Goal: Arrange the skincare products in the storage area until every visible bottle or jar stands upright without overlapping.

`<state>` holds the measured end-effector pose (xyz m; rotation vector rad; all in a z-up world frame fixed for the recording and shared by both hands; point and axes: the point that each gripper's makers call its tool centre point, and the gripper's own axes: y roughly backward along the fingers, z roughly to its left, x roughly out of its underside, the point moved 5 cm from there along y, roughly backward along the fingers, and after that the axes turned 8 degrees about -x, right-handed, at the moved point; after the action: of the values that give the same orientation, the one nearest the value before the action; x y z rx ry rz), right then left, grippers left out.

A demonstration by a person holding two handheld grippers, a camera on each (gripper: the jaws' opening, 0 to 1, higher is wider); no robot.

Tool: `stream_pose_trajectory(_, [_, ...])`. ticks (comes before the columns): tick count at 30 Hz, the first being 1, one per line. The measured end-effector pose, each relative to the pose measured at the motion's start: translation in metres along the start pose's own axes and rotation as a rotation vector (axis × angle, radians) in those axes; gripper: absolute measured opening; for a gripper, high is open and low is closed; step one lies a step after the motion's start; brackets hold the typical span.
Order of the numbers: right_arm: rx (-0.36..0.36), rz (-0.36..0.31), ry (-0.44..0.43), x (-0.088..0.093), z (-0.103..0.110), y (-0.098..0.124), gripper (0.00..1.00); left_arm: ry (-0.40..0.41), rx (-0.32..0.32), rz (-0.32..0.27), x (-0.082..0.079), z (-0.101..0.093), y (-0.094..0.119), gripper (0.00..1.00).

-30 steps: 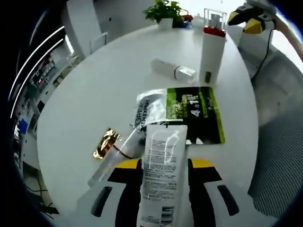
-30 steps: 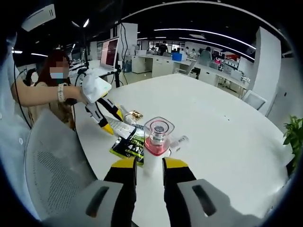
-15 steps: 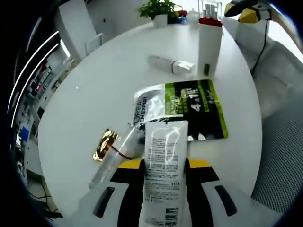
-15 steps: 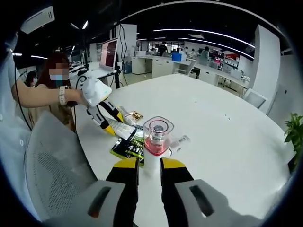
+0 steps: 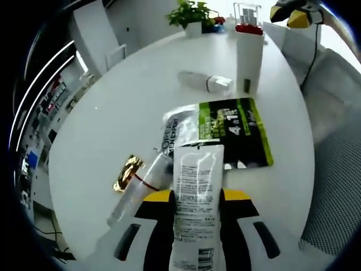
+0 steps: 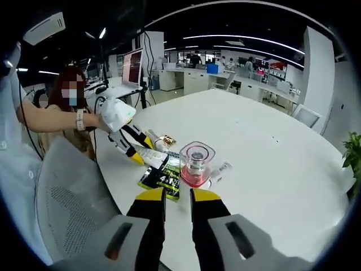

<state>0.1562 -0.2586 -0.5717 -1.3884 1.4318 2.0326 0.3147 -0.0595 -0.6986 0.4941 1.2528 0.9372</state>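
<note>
Your left gripper [image 5: 194, 197] pinched a white tube [image 5: 195, 192] over the green sachet [image 5: 234, 132]. A tall bottle [image 5: 249, 59] stood upright beyond; your right gripper [image 6: 177, 199] was nearly pressed together, holding nothing.

Glossy white plastic tube [image 5: 194, 197], shiny green-and-silver foil sachet [image 5: 225, 132], crinkled gold foil wrapper [image 5: 126, 173], clear glassy faceted cap [image 6: 197, 156], smooth matt round white table [image 5: 130, 107]

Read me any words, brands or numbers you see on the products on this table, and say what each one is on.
"4 in 1": green and black sachet, sideways.
"L'OREAL ... EXPERT", partly legible: the sachet's silver end.
White tube in the left gripper: print too small to read.
Tall white bottle: dark label unreadable.
</note>
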Motion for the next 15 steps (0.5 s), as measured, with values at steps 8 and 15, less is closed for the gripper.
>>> stream_pose_trajectory(8, [-0.018,-0.022,0.023,-0.008,0.007,0.001,0.17,0.083,0.03,-0.081,-0.011,-0.008,0.013,0.25])
stream_pose_trajectory(15, [-0.032,-0.02,0.047,-0.012,0.009,-0.003,0.18,0.116,0.059,-0.163,-0.025,-0.018,0.025,0.25])
